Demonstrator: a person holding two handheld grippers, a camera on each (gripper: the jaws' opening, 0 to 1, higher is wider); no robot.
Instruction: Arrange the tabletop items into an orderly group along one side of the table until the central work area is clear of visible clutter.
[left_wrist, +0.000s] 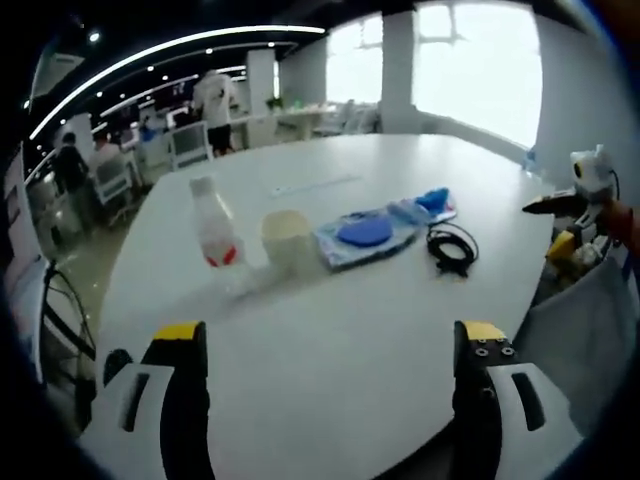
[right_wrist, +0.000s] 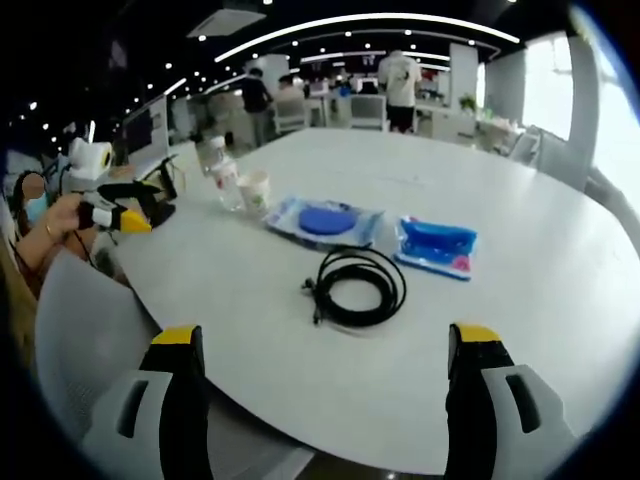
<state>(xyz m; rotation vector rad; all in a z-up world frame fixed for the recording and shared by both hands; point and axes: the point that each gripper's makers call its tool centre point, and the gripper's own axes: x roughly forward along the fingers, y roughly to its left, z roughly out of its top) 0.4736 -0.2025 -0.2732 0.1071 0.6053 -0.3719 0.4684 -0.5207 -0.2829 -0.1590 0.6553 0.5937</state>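
Observation:
A clear plastic bottle (left_wrist: 215, 235) (right_wrist: 220, 170) stands on the white round table (left_wrist: 330, 300) (right_wrist: 520, 330), next to a pale paper cup (left_wrist: 290, 240) (right_wrist: 255, 190). Beside them lie a flat packet with a blue disc (left_wrist: 365, 233) (right_wrist: 325, 220), a blue wipes pack (left_wrist: 430, 203) (right_wrist: 437, 245) and a coiled black cable (left_wrist: 452, 247) (right_wrist: 358, 285). My left gripper (left_wrist: 332, 332) (right_wrist: 145, 207) hangs open over the near table edge, well short of the bottle. My right gripper (right_wrist: 326, 335) (left_wrist: 542, 226) is open too, a little short of the cable.
A grey chair back (right_wrist: 80, 330) (left_wrist: 590, 320) sits at the table's edge between the two grippers. A thin white strip (left_wrist: 310, 185) lies further across the table. People and office desks (right_wrist: 400, 85) stand well behind the table.

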